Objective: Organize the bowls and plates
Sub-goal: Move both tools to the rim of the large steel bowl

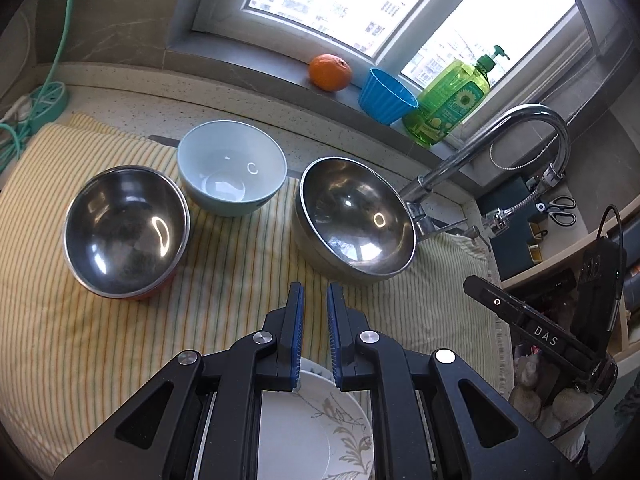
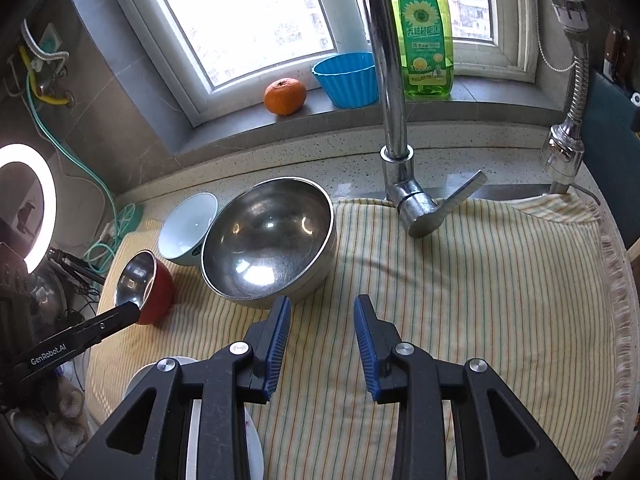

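Three bowls stand on a striped yellow cloth [image 1: 224, 292]: a steel bowl with a red outside [image 1: 126, 232] at left, a pale blue ceramic bowl [image 1: 232, 168] behind it, and a larger steel bowl [image 1: 354, 220] at right. They also show in the right wrist view: red-sided bowl [image 2: 144, 286], blue bowl [image 2: 186, 228], large steel bowl [image 2: 268, 240]. A white plate with a leaf pattern [image 1: 320, 428] lies under my left gripper [image 1: 315, 300], whose jaws stand narrowly apart and empty. My right gripper [image 2: 322, 312] is open and empty above the cloth [image 2: 460, 300], near the large steel bowl.
A chrome faucet [image 2: 394, 120] rises behind the cloth. An orange [image 2: 285, 96], a blue cup [image 2: 348, 78] and a green soap bottle [image 2: 426, 40] stand on the windowsill. A ring light [image 2: 24, 204] is at far left. Scissors [image 1: 560, 208] lie at right.
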`<state>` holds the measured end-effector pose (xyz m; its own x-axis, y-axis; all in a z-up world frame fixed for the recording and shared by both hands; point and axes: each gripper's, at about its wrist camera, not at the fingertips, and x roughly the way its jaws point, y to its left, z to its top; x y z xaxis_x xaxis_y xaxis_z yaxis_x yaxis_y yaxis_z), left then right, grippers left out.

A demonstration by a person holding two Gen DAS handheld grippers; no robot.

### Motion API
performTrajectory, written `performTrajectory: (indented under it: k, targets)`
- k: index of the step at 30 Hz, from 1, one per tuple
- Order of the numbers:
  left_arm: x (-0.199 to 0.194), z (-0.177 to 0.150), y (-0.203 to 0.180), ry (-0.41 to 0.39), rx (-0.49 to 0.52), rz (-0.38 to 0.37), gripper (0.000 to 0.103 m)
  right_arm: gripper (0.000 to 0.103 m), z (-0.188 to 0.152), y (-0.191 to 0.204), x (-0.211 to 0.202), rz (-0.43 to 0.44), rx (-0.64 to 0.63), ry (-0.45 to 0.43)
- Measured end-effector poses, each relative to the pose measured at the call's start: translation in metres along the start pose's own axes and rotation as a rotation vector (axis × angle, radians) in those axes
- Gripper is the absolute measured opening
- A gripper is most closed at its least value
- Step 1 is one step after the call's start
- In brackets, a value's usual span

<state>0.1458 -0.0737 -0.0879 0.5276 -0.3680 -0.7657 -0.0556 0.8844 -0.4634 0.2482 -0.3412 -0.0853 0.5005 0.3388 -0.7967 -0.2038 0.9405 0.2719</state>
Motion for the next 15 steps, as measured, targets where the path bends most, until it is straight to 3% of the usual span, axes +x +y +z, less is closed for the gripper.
performTrajectory:
  k: [15]
  targets:
    - [0.043,0.031,-0.011,-0.011,-0.030,0.070,0.010,0.030,0.045,-0.003,0.055,-0.004,-0.058,0.025]
